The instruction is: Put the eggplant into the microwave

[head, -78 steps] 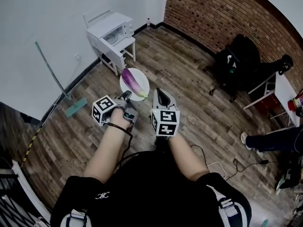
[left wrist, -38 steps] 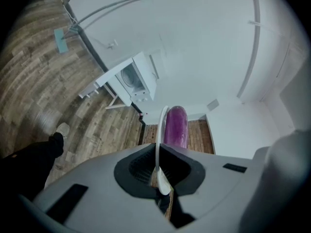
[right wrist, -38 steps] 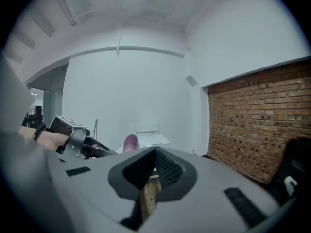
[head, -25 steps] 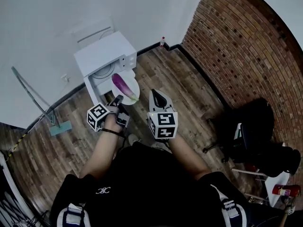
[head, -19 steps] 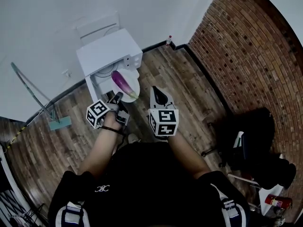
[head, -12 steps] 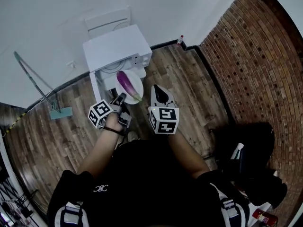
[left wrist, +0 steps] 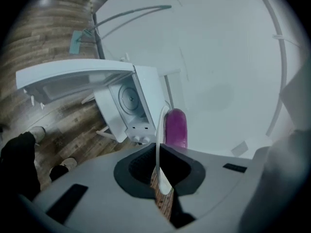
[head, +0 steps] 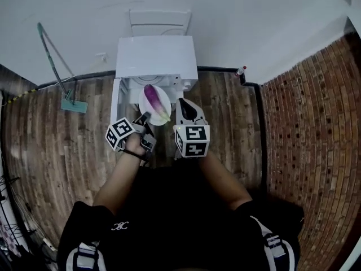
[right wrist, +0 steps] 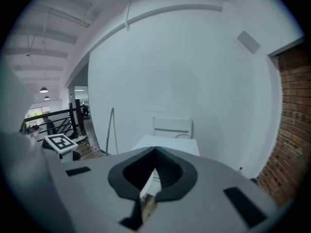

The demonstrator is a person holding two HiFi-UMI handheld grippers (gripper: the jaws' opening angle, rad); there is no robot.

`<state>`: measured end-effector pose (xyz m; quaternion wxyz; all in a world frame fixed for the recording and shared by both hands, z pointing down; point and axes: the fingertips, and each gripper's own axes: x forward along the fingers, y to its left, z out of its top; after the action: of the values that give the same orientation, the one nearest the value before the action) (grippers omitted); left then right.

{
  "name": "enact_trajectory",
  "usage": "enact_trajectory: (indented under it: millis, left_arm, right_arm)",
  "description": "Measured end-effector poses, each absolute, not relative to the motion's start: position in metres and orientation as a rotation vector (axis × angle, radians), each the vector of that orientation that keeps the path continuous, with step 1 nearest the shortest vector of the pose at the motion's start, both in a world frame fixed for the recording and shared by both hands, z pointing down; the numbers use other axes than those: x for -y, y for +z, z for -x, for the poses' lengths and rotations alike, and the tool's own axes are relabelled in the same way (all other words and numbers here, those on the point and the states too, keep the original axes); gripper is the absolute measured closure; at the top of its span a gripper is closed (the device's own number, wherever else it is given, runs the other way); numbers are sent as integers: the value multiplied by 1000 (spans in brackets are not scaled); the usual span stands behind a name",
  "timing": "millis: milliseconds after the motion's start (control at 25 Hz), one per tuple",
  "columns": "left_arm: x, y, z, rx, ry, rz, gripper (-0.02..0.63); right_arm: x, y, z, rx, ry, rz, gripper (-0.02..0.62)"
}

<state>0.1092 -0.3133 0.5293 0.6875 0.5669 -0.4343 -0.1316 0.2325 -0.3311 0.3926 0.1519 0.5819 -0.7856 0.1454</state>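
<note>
As the head view lays it out: microwave (head: 157,55), white, against the wall, door swung open. Plate (head: 141,104), white, just in front of the microwave's opening, carrying the eggplant (head: 153,98) lengthwise. Left gripper (head: 144,117) is on the plate's near rim. Right gripper (head: 183,103) is just beside the plate and carries nothing. Left gripper view: jaws nearly together, pinched on the thin plate rim (left wrist: 159,125). This edge hold probably keeps the eggplant (left wrist: 176,127) riding flat toward the microwave's cavity (left wrist: 130,98) past its open door (left wrist: 73,76). Right gripper view: jaws closed tip to tip with nothing between them, pointing over the microwave top (right wrist: 167,143), likely kept free in reserve.
</note>
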Motion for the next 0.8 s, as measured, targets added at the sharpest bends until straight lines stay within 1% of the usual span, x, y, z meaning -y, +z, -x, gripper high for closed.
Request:
enact_trajectory:
  millis: [160, 320, 520, 640, 800]
  left_arm:
    - [331, 547, -116, 1013, -425, -1228, 589]
    - [346, 584, -112, 1058, -502, -1177, 589]
    - [366, 660, -96, 1099, -517, -1154, 589]
    - [377, 721, -92, 1109, -466, -1162, 592]
    - [413, 785, -91, 1075, -479, -1224, 592]
  right_arm:
    - [360, 414, -241, 2338, 375, -1532, 588]
    - [377, 461, -247, 2378, 386, -1465, 587]
    - [397, 551, -231, 2429, 385, -1396, 588]
    - [410, 612, -215, 2491, 345, -1352, 588]
    - [446, 686, -197, 2621, 324, -1327, 588]
